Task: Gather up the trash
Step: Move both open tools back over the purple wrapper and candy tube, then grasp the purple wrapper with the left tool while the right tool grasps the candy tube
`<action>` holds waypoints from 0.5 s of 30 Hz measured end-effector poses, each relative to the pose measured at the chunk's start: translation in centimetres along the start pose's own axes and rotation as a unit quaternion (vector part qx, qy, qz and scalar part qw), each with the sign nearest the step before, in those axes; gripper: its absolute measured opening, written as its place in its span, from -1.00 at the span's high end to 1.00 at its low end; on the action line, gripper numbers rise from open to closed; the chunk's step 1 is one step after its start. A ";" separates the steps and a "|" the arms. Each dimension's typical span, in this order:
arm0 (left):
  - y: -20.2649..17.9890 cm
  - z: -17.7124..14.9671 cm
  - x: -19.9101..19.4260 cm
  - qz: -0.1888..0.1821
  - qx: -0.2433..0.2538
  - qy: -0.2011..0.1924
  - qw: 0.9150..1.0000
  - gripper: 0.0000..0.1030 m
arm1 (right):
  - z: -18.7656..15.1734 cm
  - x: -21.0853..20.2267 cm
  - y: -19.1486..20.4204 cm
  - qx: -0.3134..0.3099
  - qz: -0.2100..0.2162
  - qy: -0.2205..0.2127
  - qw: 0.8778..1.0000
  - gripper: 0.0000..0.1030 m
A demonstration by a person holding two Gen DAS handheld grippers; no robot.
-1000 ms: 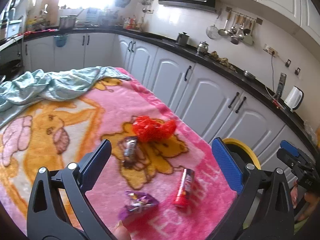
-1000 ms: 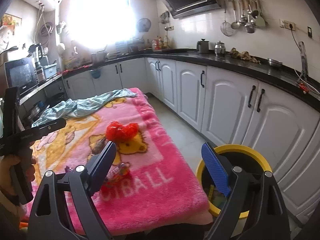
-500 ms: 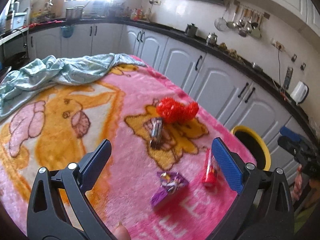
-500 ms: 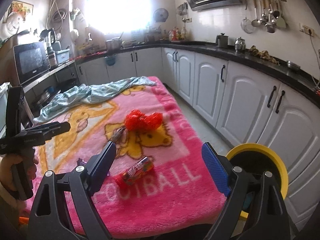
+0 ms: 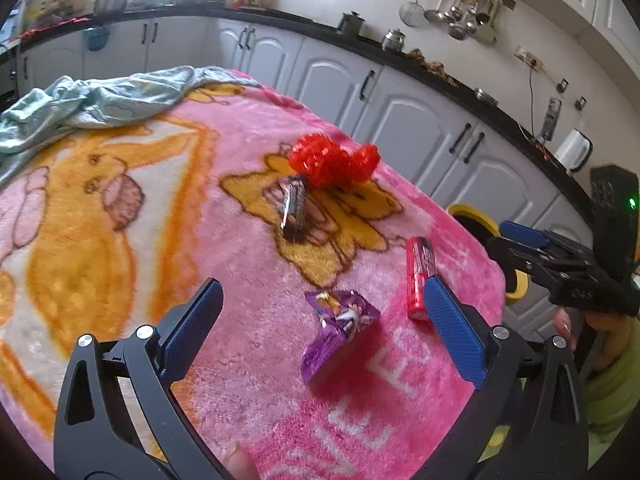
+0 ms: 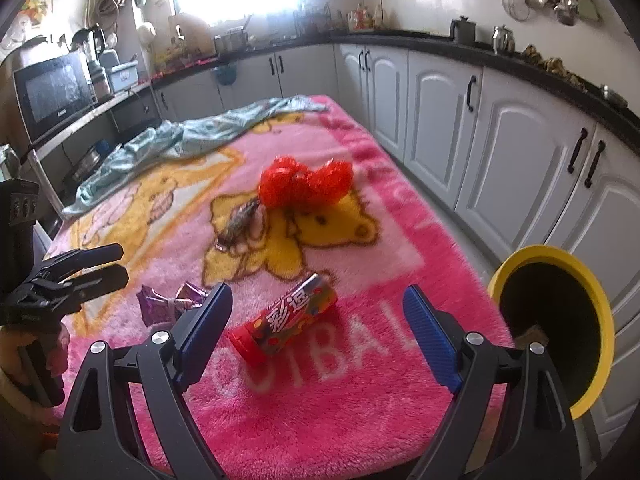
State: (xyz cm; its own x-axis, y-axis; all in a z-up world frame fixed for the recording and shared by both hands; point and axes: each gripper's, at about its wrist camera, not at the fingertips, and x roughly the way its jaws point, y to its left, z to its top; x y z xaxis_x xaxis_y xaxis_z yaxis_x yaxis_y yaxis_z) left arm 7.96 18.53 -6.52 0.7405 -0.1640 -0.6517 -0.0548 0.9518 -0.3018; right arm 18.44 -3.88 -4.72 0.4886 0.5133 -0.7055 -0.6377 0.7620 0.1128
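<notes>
My left gripper (image 5: 320,312) is spread wide over the purple wrapper (image 5: 338,322); my right gripper (image 6: 318,320) is spread, empty, over the red candy tube (image 6: 286,320) on the pink blanket (image 6: 360,380).

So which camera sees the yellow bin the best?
The right wrist view. There the yellow bin shows its whole rim and dark inside, beside the pink blanket's edge. In the left wrist view only bits of its rim peek out past the blanket and behind the right gripper.
</notes>
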 end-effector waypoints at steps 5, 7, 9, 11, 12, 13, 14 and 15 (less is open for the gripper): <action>-0.3 -1.0 1.9 -0.015 0.014 0.033 0.999 -0.49 | -0.3 2.6 0.0 0.015 0.019 0.040 0.999 -0.45; -0.4 -1.3 2.7 -0.015 0.016 0.045 0.999 -0.30 | -0.3 3.5 -0.1 0.024 0.028 0.055 0.998 -0.36; -0.3 -1.6 3.2 -0.014 0.017 0.052 0.998 -0.22 | -0.3 4.5 -0.2 0.036 0.036 0.069 0.996 -0.25; -0.2 -1.7 3.6 -0.021 0.015 0.055 0.998 -0.17 | -0.3 5.3 -0.1 0.044 0.041 0.080 0.995 -0.21; -0.3 -1.7 3.7 -0.022 0.015 0.056 0.998 -0.12 | -0.3 6.0 -0.1 0.051 0.042 0.089 0.994 -0.17; -0.3 -1.7 3.8 -0.022 0.018 0.056 0.998 -0.06 | -0.4 6.3 -0.1 0.056 0.044 0.093 0.993 -0.15; -0.4 -1.8 4.0 -0.020 0.022 0.058 0.998 -0.02 | -0.4 6.8 -0.2 0.064 0.048 0.101 0.992 -0.10; -0.4 -1.8 4.1 -0.020 0.023 0.059 0.998 0.09 | -0.5 7.2 -0.2 0.070 0.051 0.106 0.991 -0.07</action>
State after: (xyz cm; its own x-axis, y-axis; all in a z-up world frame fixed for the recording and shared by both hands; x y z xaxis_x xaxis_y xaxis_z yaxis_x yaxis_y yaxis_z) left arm 9.83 16.98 -10.29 0.6570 -0.2292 -0.7182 0.0062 0.9543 -0.2988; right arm 21.83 -0.57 -10.13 0.2808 0.5077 -0.8145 -0.5807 0.7655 0.2770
